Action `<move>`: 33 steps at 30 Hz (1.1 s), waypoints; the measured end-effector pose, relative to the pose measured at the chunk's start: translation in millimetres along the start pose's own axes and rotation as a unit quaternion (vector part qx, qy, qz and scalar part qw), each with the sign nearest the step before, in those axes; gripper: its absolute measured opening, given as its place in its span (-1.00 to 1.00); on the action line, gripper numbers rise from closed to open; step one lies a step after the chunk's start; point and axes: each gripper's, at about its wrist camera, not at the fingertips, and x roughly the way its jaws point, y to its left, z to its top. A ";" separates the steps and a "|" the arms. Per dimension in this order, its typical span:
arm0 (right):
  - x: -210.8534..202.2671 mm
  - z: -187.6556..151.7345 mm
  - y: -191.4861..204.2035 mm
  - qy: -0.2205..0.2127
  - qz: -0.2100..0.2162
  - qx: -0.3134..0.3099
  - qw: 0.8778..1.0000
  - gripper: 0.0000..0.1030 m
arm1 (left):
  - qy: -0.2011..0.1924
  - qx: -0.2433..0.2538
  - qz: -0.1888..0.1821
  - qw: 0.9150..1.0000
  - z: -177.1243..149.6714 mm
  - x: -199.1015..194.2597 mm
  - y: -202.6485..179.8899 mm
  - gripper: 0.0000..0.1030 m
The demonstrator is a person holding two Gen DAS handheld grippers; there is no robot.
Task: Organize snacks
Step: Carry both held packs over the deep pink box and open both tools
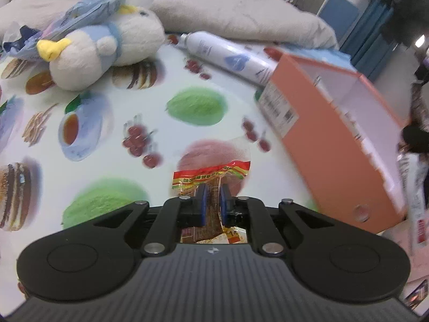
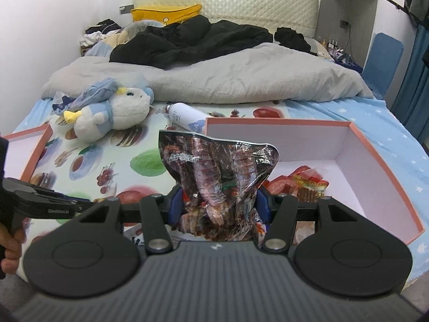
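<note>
1. Cotton sheet (image 2: 88,145) printed with fruit, cakes and teacups covers the bed I work on; past it lie a rumpled grey quilt (image 2: 241,80), a heap of black clothes (image 2: 187,40) and a quilted cream headboard (image 2: 228,0) against a white wall.
2. Salmon-pink cardboard box (image 2: 375,166), rectangular with a white inside, sits open on the sheet to my right; a few red-wrapped snacks (image 2: 303,182) lie at its bottom. A matching pink lid or tray (image 2: 37,147) lies at the far left.
3. Fluffy white-and-blue plush bird (image 2: 112,112) with a yellow beak rests near the quilt, crinkled blue plastic on top of it.
4. White spray can (image 1: 228,53), a smooth cylinder, lies on its side between the plush bird and the box.
5. My right gripper (image 2: 218,201) pinches a glossy dark bag (image 2: 217,171) printed with shrimp; the jaws stand partway apart on the crumpled foil. Its long axis runs up and away from me, and the top edge reaches over the box's near corner.
6. My left gripper (image 1: 213,201) has its blue pads (image 1: 201,201) nearly together on a small clear packet (image 1: 214,174) with a red-and-yellow band and a brown strip inside. The packet points forward, away from me, above the printed sheet, left of the box.
</note>
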 end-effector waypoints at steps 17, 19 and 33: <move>-18.7 55.9 -51.9 -0.059 -0.035 -0.010 0.998 0.11 | -0.094 0.059 -0.079 0.991 94.4 -53.5 -137.2 -0.80; -17.6 60.0 -64.3 -0.063 -0.043 -0.006 0.997 0.11 | -0.101 0.068 -0.086 0.989 103.6 -51.6 -156.3 -0.80; 43.5 27.1 -150.8 -0.014 -0.072 0.073 0.995 0.11 | -0.044 0.059 -0.095 0.993 129.7 52.0 -237.3 -0.80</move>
